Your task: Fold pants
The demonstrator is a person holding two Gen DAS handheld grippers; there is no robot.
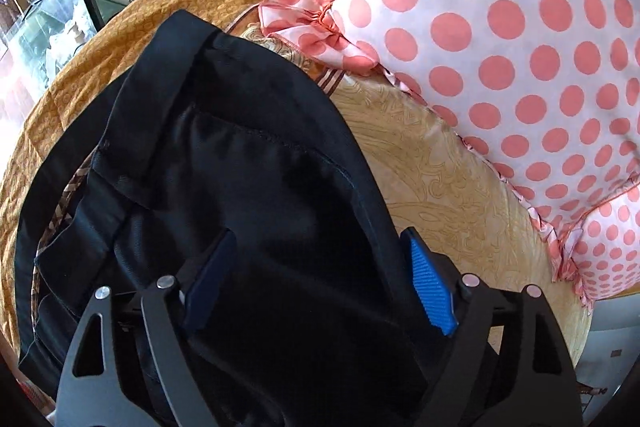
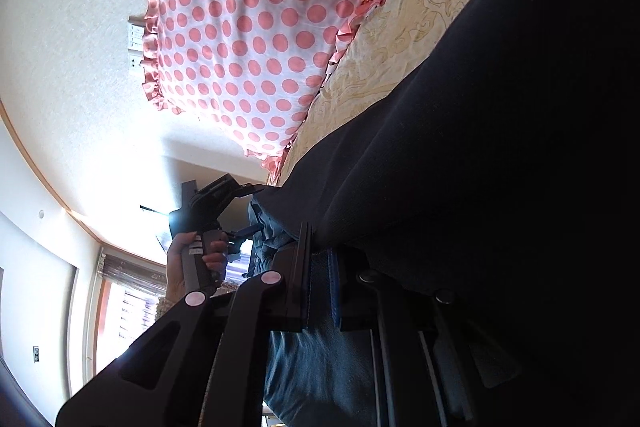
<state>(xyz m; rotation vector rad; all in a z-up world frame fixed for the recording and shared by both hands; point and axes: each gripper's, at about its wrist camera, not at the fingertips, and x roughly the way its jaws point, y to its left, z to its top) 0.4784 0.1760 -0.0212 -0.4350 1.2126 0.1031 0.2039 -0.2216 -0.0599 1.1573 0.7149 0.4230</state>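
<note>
Left gripper: jaws stand wide, pointing steeply down over the pants. Dark cloth fills the gap between the blue pads, but the pads aren't pressing on it, so I read it as not gripping. No earlier view to compare.

The pants are dark navy, lying on the bed, on the yellow patterned cover. Waistband end reaches toward the bed's far edge, near the mustard blanket. A polka-dot pillow sits at the right side, just beside the pants, not touching as far as I can tell.

Right gripper: jaws nearly together, a fold of the pants pinched between them. The camera is rolled, so the bed runs up the frame here. The other gripper and a hand on its handle are visible past the cloth edge.

Handling, my judgement:
- Light, limp woven fabric, with no stiffness of its own. It sags and drapes from any grip point.
- Smooth finish, likely slippery, so a shallow pinch could slide out.
- Waistband and stitched seams are thicker; best places to take hold.
- Grab both layers at an edge or corner, else only the top layer lifts.
</note>
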